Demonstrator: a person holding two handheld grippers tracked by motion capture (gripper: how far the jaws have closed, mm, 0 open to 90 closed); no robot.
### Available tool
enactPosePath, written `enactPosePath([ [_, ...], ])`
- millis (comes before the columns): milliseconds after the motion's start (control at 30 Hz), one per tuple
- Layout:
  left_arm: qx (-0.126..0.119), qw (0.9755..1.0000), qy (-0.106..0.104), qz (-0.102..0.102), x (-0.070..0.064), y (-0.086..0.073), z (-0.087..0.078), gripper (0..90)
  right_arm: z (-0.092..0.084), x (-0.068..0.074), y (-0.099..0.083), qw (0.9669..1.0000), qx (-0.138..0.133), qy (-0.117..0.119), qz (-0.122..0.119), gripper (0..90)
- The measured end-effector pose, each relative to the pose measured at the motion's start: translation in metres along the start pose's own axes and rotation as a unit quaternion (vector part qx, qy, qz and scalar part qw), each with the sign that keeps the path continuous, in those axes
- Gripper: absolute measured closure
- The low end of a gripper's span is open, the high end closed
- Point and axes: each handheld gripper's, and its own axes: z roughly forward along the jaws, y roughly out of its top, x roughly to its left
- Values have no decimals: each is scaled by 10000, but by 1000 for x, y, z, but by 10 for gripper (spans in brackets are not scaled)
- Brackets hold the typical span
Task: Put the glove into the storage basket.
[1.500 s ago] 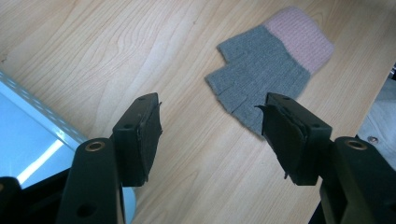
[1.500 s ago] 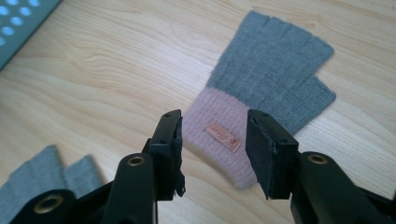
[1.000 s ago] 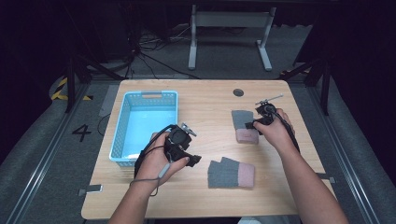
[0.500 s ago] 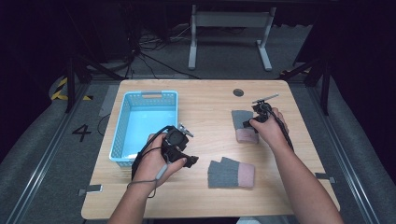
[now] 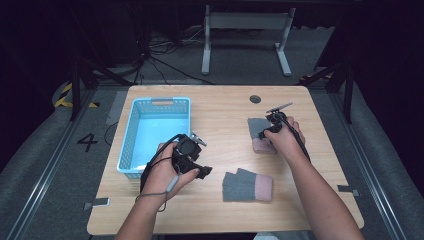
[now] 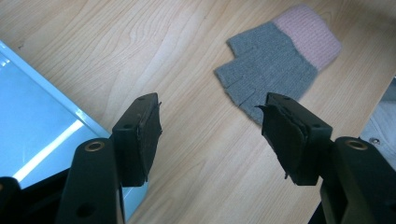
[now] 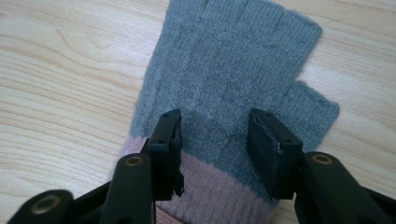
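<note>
High view: wooden bench (image 5: 225, 107) with two grey fingerless gloves with pink cuffs and a blue basket (image 5: 155, 132) at the left side. Far glove (image 5: 259, 134) flat on the right half of the bench, cuff toward the near edge, partly covered by the right hand. Near glove (image 5: 247, 186) flat close to the near edge, around the middle, cuff pointing right.

Right claw (image 5: 266, 131) poised over the far glove, jaws just closing somewhat yet apart. Right gripper view: jaws spread above the far glove (image 7: 224, 60), tips over the grey knit just past the pink cuff, nothing pinched; contact with the fabric not clear enough to tell.

Left claw (image 5: 202, 171) held low over bare bench, just right of the basket's near corner, pointing toward the near glove, well apart from it. Left gripper view: jaws spread wide, only wood between them, near glove (image 6: 275, 65) farther off, basket wall (image 6: 42, 126) at the left.
</note>
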Motion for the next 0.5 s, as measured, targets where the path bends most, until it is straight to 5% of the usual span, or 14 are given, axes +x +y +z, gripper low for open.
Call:
enactPosePath([
  [500, -2, 10000, -5, 7, 0, 0, 0, 380, 1, -1, 7, 9992, 267, -190, -227, 778],
])
